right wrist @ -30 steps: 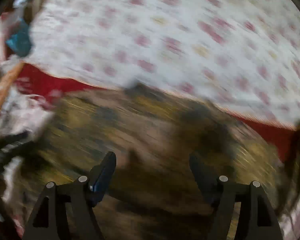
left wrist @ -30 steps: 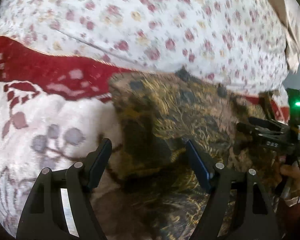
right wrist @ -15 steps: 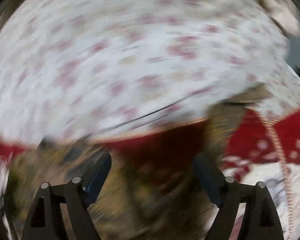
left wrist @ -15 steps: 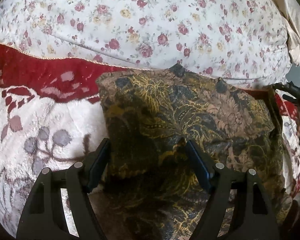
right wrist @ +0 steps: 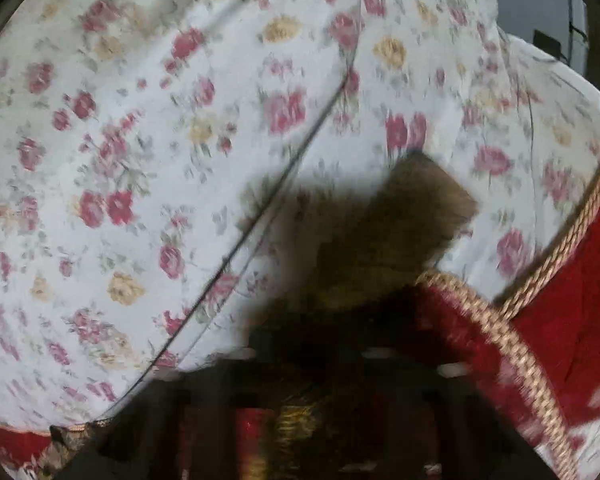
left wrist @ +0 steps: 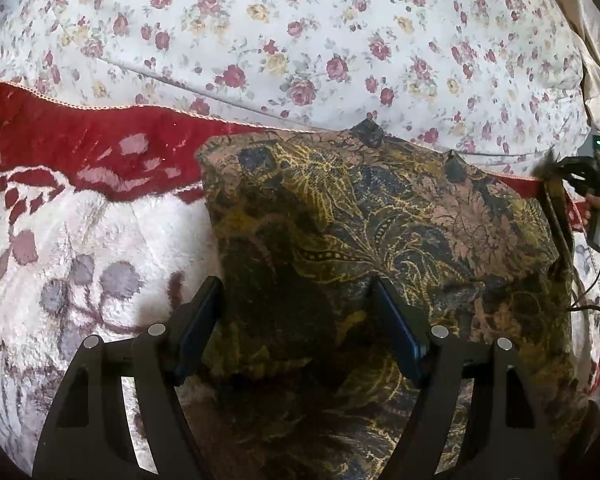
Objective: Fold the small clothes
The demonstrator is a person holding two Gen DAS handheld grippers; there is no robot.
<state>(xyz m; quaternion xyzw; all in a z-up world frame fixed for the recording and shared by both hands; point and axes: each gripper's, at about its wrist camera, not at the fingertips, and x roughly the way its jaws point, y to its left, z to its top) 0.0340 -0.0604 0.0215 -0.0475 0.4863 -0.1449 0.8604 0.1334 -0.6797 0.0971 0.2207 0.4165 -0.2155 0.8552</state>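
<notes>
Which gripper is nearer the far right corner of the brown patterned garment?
Right. The right gripper is at that corner of the brown patterned garment, its jaws closing on the cloth. The left gripper hangs open over the garment's near left part.

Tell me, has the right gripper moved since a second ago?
Yes. In the left wrist view the right gripper has gone up and outward, from beside the brown garment to its far right corner by the floral sheet, jaws closing on that corner.
</notes>
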